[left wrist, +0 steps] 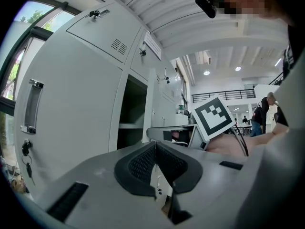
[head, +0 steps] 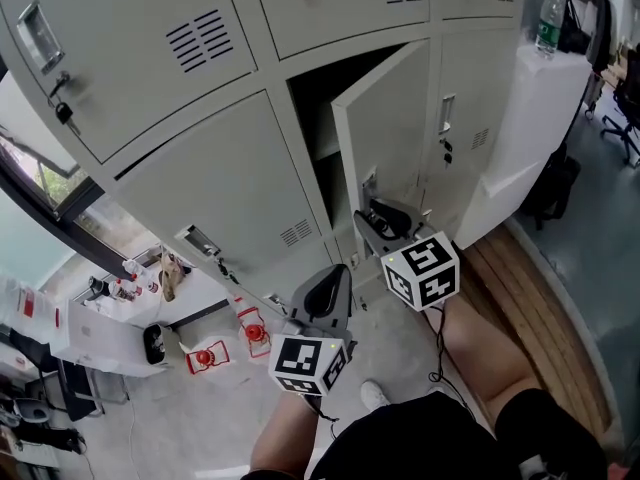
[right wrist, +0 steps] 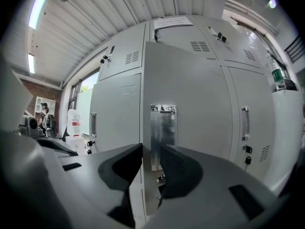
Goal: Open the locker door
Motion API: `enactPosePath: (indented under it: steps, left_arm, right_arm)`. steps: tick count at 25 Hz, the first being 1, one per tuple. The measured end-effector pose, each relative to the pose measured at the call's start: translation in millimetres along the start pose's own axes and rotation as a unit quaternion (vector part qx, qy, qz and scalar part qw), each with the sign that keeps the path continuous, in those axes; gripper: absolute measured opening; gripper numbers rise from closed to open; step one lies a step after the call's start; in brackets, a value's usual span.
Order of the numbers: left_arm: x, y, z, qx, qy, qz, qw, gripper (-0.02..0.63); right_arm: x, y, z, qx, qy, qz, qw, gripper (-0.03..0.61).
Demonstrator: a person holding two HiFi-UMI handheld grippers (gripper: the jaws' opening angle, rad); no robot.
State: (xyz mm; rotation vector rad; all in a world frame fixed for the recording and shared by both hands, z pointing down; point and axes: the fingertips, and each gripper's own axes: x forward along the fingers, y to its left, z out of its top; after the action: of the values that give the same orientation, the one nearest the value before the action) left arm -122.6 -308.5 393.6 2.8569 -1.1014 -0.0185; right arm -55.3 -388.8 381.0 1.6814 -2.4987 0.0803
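Observation:
The grey locker door [head: 390, 128] in the middle of the bank stands partly open, with dark shelves behind it. My right gripper [head: 377, 218] is at the door's free edge, just below its metal handle plate [head: 369, 182]. In the right gripper view the door [right wrist: 190, 89] faces me and the handle plate [right wrist: 163, 128] shows through the gap of the right gripper [right wrist: 151, 149], whose jaws stand apart and press on nothing. My left gripper [head: 326, 294] hangs lower and nearer to me, away from the door. The left gripper [left wrist: 155, 162] is shut, its pads together with nothing between them.
Closed locker doors with keys [head: 62, 111] in their locks surround the open one. A green-capped bottle [head: 547, 20] stands on a white cabinet at the right. Red objects [head: 208, 356] lie on the floor at the lower left. The person's legs [head: 480, 368] fill the bottom of the head view.

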Motion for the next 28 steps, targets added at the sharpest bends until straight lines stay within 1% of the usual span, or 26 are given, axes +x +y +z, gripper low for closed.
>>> enactPosePath:
  steps: [5,14,22,28]
  left_arm:
    - [6.1,-29.9,3.5,0.003,-0.001,-0.008,1.0000,0.017]
    - [20.3,-84.1,6.8,-0.004,-0.007,-0.028,0.9996,0.017]
    - [33.6,-123.0,3.9,-0.001,-0.002,-0.046,0.9989,0.017]
    - [43.7,-146.1,2.9,0.004,0.002,-0.059,0.9982,0.017]
  right_arm:
    - [-32.6,-9.4,-4.6,-0.003,0.002,-0.001,1.000,0.173]
    - [-91.8,-37.3,-11.6,-0.009,0.012,-0.011,1.000,0.171]
    - [-132.6,-70.2,-18.2,0.003,0.008,-0.037,0.999,0.172]
    - [-154.0,-94.1,-21.7,0.008,0.004,-0.056,0.998,0.160]
